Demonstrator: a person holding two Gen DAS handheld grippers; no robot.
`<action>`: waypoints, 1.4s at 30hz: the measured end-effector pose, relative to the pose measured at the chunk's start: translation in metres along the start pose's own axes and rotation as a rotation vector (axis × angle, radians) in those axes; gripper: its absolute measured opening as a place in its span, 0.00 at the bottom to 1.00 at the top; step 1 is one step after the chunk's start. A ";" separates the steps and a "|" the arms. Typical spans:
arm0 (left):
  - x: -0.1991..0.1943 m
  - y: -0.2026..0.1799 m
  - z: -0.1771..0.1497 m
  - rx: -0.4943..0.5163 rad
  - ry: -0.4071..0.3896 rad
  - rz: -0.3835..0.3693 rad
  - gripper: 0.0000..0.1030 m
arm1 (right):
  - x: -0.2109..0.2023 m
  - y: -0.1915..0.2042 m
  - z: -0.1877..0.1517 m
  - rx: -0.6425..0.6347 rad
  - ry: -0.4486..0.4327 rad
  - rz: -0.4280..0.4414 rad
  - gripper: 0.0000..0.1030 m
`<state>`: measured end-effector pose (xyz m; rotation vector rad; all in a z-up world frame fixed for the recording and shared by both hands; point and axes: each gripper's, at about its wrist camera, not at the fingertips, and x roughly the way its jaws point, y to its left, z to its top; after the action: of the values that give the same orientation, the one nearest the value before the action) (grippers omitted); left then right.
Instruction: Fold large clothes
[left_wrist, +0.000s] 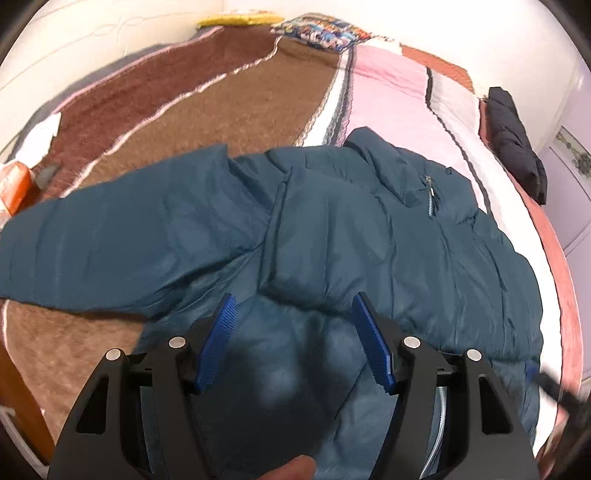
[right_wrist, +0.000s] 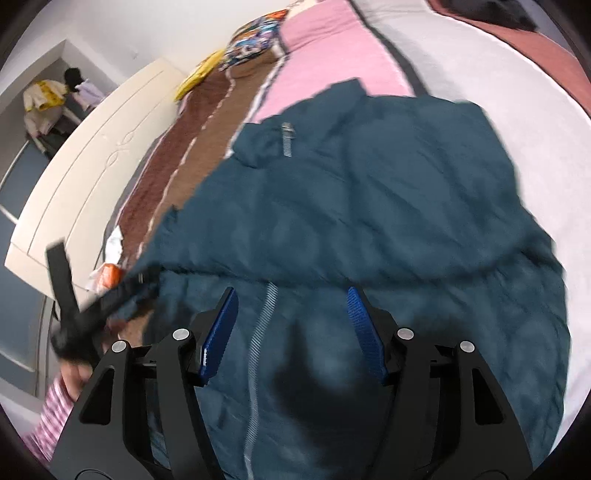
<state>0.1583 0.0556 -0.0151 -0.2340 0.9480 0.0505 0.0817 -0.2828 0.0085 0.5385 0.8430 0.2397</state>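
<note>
A teal puffer jacket (left_wrist: 332, 229) lies spread on the bed, one sleeve (left_wrist: 110, 236) stretched out to the left and its zipper pull (left_wrist: 430, 201) near the collar. My left gripper (left_wrist: 294, 301) hovers open over the jacket's near part, its blue pads (left_wrist: 218, 343) apart and pressing on nothing. In the right wrist view the same jacket (right_wrist: 369, 206) fills the middle. My right gripper (right_wrist: 291, 293) stands open above it, and the zipper line (right_wrist: 264, 317) runs between its fingers. The left gripper (right_wrist: 74, 314) shows blurred at the left, held by a hand with a striped sleeve (right_wrist: 55, 410).
The bed carries a brown blanket (left_wrist: 207, 99) and a pink and white cover (left_wrist: 391, 88). A dark folded garment (left_wrist: 517, 144) lies at the right edge. A colourful pillow (left_wrist: 325, 31) and a yellow item (left_wrist: 236, 18) sit at the head. An orange packet (left_wrist: 14, 184) lies at the left.
</note>
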 end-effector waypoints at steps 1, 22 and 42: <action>0.006 -0.003 0.004 -0.004 0.008 -0.008 0.62 | -0.006 -0.007 -0.007 0.006 -0.005 -0.017 0.60; 0.044 0.001 0.004 -0.020 0.071 0.090 0.33 | 0.016 -0.018 -0.072 -0.135 0.037 -0.319 0.67; -0.022 0.032 -0.099 0.053 0.081 0.133 0.51 | 0.035 -0.017 -0.084 -0.189 0.044 -0.323 0.96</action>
<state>0.0618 0.0662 -0.0583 -0.1249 1.0437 0.1389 0.0403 -0.2528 -0.0684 0.2156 0.9259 0.0342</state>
